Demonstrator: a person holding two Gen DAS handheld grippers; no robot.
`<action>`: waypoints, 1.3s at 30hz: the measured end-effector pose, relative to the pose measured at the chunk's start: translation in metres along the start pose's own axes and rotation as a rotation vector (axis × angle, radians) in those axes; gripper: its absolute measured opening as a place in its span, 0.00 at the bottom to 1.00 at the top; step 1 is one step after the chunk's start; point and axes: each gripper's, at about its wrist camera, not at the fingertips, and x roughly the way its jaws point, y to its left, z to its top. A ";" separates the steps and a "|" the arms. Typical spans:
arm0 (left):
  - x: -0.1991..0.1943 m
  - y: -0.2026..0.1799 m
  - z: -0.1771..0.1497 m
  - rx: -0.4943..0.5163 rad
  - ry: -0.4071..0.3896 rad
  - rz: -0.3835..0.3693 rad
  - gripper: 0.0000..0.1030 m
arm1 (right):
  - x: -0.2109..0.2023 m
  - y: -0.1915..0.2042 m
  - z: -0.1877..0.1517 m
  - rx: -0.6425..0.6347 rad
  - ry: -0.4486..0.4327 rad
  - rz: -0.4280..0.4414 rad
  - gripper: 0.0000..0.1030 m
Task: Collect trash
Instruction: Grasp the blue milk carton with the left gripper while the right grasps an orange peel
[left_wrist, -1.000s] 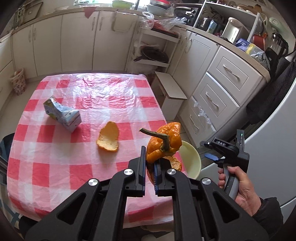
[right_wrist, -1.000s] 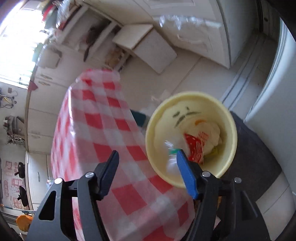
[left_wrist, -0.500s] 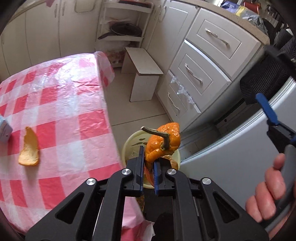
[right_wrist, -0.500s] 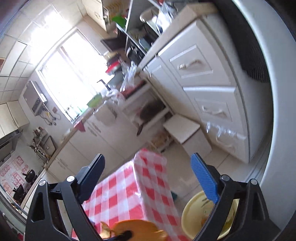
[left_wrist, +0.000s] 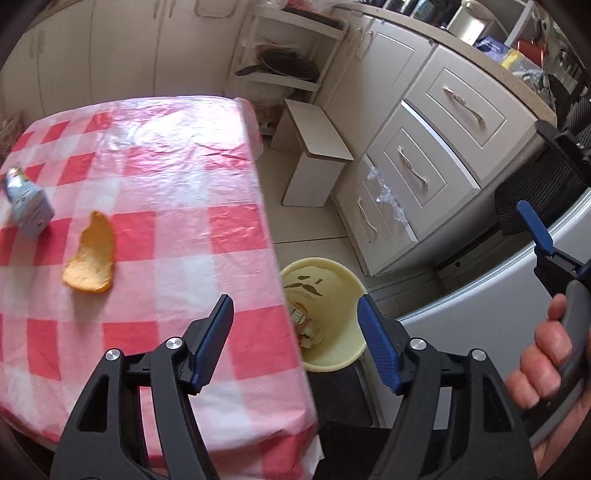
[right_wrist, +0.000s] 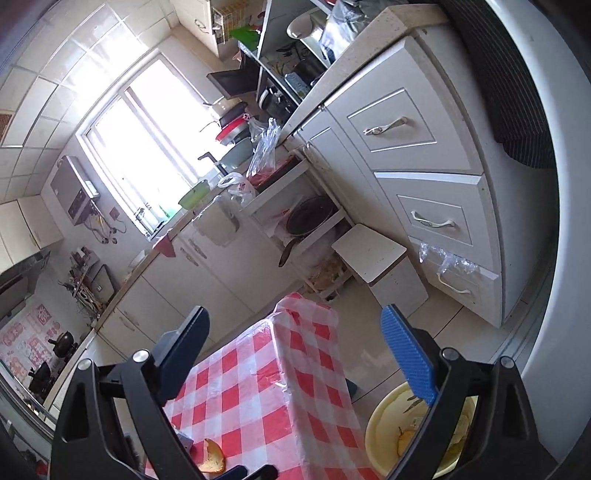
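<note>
The yellow bin (left_wrist: 325, 291) stands on the floor beside the table's corner; its near wall is cut off by the tablecloth edge in the left wrist view and by a blue pad in the right wrist view, and the scraps inside are a blur of orange and pale bits that cannot be told apart. A small carton (left_wrist: 26, 210) at the table's far left is smeared and partly cropped. An orange peel (left_wrist: 90, 258) lies on the red-checked tablecloth (left_wrist: 177, 206), near the carton but apart from it.

The left gripper (left_wrist: 295, 332) tilts steeply down over the table's edge and the bin, its jaws opening with nothing between them. The right gripper (right_wrist: 295, 354) points nearly level toward the kitchen cabinets, jaws wide apart and empty. A hand (left_wrist: 546, 365) grasps its handle at the frame's right edge, only fingers showing.
</note>
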 end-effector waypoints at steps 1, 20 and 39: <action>-0.008 0.010 -0.005 -0.010 -0.012 0.015 0.67 | 0.003 0.004 -0.003 -0.011 0.013 0.004 0.88; -0.090 0.245 -0.027 -0.520 -0.098 0.137 0.77 | 0.089 0.096 -0.123 -0.384 0.458 0.066 0.88; 0.024 0.305 0.110 -0.688 0.072 0.395 0.80 | 0.183 0.136 -0.207 -0.524 0.631 0.098 0.88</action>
